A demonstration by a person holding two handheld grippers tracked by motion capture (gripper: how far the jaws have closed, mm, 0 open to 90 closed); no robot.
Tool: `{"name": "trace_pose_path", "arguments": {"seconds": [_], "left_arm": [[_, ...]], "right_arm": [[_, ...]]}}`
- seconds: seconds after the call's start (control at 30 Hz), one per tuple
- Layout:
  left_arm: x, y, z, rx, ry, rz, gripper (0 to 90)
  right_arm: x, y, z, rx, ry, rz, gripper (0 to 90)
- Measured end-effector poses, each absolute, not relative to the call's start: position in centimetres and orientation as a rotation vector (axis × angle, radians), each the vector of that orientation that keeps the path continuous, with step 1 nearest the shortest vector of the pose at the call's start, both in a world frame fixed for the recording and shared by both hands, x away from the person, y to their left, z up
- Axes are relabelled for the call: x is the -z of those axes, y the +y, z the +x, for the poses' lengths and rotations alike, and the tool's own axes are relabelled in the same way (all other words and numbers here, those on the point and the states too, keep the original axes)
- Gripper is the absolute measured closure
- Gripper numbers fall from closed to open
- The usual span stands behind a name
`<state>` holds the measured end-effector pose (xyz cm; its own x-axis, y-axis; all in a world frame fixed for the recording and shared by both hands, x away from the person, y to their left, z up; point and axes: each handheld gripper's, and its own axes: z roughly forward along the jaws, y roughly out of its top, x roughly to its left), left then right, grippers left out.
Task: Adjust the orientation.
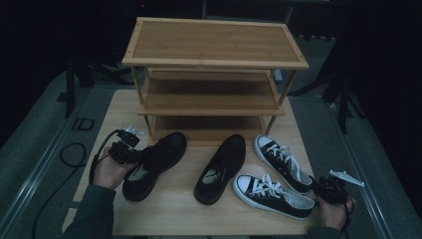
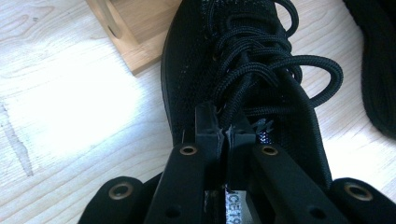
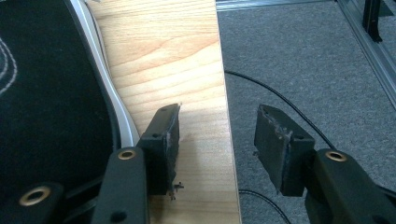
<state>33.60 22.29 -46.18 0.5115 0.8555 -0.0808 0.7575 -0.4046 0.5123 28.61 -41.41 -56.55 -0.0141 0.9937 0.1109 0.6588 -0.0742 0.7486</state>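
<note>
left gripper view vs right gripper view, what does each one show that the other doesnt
The left gripper view alone gives the black lace-up shoe, the left hand-held gripper shut on its collar edge, and a corner of the bamboo rack. The right gripper view alone gives the open right hand-held gripper holding nothing, a sneaker's white sole edge, and the grey carpet with a cable. Both share the light wooden tabletop.
</note>
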Motion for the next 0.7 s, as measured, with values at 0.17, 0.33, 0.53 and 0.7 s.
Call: {"name": "trace_pose_path", "arguments": {"seconds": [0.17, 0.33, 0.53, 0.7], "left_arm": [[46.1, 23.2, 34.2, -0.28, 1.297, 2.277, 86.9], [46.0, 23.8, 34.9, -0.293, 1.295, 2.287, 86.8], [45.8, 23.6, 34.5, -0.303, 1.289, 2.278, 78.8], [44.6, 23.5, 33.9, -0.317, 1.301, 2.216, 62.3]], "right_arm": [[56.5, -41.4, 28.6, -0.897, 1.716, 1.777, 50.0], [56.5, -41.4, 28.6, -0.897, 1.717, 1.777, 50.2], [56.5, -41.4, 28.6, -0.899, 1.719, 1.776, 50.2], [56.5, -41.4, 28.6, -0.9, 1.719, 1.777, 50.2]]}}
